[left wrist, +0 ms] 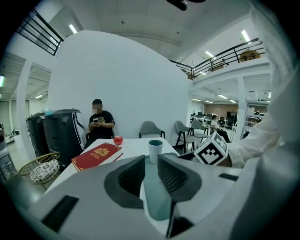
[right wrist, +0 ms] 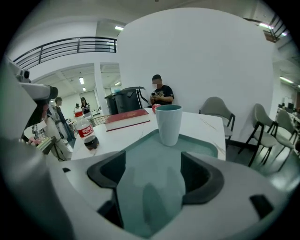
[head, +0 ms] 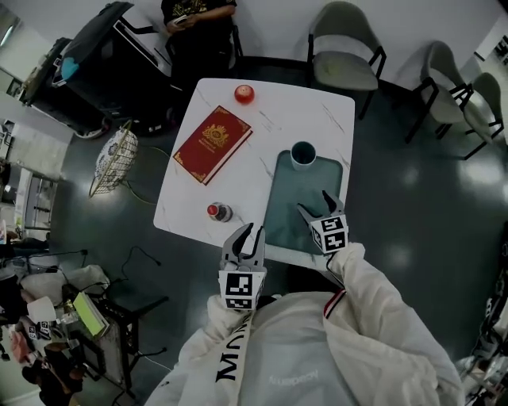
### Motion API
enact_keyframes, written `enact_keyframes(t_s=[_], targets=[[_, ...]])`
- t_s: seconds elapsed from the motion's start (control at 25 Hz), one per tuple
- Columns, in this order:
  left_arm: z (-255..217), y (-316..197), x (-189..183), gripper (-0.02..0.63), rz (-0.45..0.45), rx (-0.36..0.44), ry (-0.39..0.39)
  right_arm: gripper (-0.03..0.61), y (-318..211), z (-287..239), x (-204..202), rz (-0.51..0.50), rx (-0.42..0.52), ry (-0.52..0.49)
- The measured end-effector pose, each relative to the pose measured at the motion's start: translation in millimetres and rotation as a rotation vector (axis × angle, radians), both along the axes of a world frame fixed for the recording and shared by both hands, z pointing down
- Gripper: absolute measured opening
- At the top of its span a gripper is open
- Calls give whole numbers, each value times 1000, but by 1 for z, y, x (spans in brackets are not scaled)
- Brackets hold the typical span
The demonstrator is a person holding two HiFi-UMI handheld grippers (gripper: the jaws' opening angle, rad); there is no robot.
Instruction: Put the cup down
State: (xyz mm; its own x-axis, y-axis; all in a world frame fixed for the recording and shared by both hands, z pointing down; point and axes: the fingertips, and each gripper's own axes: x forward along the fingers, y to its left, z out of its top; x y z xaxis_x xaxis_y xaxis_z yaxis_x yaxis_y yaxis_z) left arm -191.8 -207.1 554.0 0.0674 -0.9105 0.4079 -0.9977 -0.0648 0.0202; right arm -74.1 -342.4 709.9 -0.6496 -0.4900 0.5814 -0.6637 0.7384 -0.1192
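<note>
A pale cup (head: pixel 302 155) with a dark teal inside stands upright at the far end of a teal tray (head: pixel 294 208) on the white table (head: pixel 321 119). Nothing holds it. My right gripper (head: pixel 316 203) hovers over the tray's near part, open and empty; in the right gripper view the cup (right wrist: pixel 168 124) stands straight ahead beyond the gripper (right wrist: pixel 152 164). My left gripper (head: pixel 248 235) is at the table's near edge, left of the tray, open with nothing between its fingers. In the left gripper view the cup (left wrist: pixel 155 150) shows past the gripper (left wrist: pixel 151 161).
A red book (head: pixel 212 143) lies left of the tray, a red apple (head: pixel 244 93) at the far edge, a cola bottle (head: pixel 218 212) near the front left. A person (head: pixel 194 24) sits beyond the table. Chairs (head: pixel 341 55) stand at the right, a wire basket (head: pixel 115 155) at the left.
</note>
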Motion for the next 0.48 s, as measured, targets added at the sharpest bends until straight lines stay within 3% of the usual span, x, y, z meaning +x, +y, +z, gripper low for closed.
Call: enact_keyframes(t_s=[0.48], targets=[[-17, 96, 19, 94, 63, 58, -14, 374, 100, -58, 37, 114, 92, -82]])
